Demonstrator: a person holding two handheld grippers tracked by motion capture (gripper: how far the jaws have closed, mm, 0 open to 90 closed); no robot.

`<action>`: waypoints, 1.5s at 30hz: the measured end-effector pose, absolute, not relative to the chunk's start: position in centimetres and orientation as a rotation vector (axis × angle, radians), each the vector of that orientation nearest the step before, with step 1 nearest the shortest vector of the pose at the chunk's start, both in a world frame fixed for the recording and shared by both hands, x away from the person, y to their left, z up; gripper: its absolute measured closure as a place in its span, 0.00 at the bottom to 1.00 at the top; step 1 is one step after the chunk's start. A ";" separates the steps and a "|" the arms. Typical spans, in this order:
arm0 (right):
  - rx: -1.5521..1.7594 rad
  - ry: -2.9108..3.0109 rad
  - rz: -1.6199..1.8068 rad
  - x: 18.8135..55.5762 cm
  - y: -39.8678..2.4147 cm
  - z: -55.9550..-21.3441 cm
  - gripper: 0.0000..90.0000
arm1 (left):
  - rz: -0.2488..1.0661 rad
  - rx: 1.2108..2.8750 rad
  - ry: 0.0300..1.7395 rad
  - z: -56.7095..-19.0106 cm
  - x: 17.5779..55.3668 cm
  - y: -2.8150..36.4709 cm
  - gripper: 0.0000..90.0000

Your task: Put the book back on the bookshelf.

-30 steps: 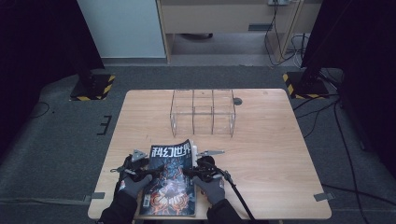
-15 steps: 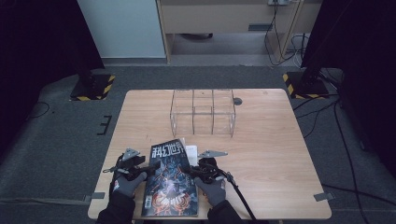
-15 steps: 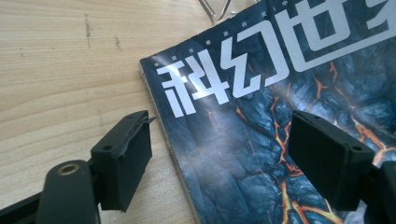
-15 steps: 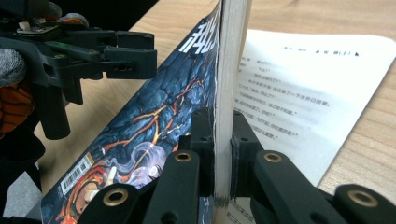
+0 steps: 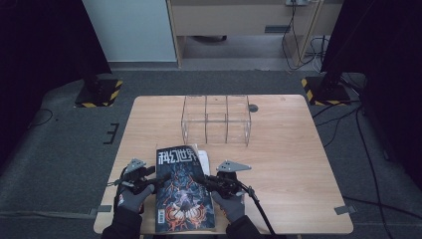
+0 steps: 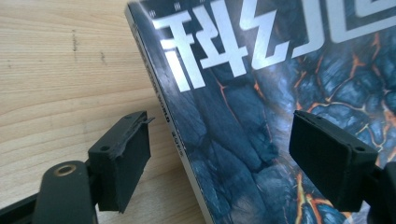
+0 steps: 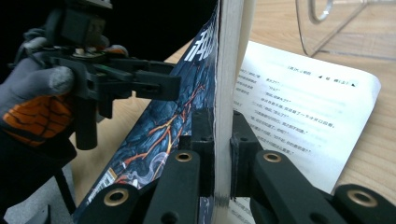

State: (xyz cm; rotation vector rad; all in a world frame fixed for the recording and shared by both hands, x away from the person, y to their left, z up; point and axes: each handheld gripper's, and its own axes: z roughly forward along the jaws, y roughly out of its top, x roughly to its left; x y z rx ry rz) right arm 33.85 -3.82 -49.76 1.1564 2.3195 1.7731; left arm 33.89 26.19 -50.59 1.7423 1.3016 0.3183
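Observation:
A magazine (image 5: 183, 191) with a dark blue and orange cover lies at the table's near edge. My right gripper (image 5: 201, 180) is shut on its right edge. In the right gripper view the pads (image 7: 203, 135) pinch the cover and a sheaf of pages (image 7: 228, 70) and hold them up on edge. A printed white page (image 7: 299, 102) lies flat underneath. My left gripper (image 5: 158, 180) stands open at the spine side. In the left gripper view (image 6: 224, 144) one jaw is over the wood, the other over the cover (image 6: 261, 93), and the spine runs between them.
A clear acrylic box (image 5: 215, 119) with several compartments stands mid-table beyond the magazine, its rim also in the right gripper view (image 7: 345, 28). Bare wooden tabletop (image 5: 293, 159) stretches to the right. Black cables trail off the near edge, and gloved hands hold both grippers.
My right gripper has risen a little with the magazine's right edge, so the cover tilts up more and the white page shows beneath. The left gripper has stayed put.

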 end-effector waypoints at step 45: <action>1.119 2.272 1.795 34.4 -4.8 -49.7 0.93 | 0.193 1.718 1.183 -49.3 33.1 23.9 0.47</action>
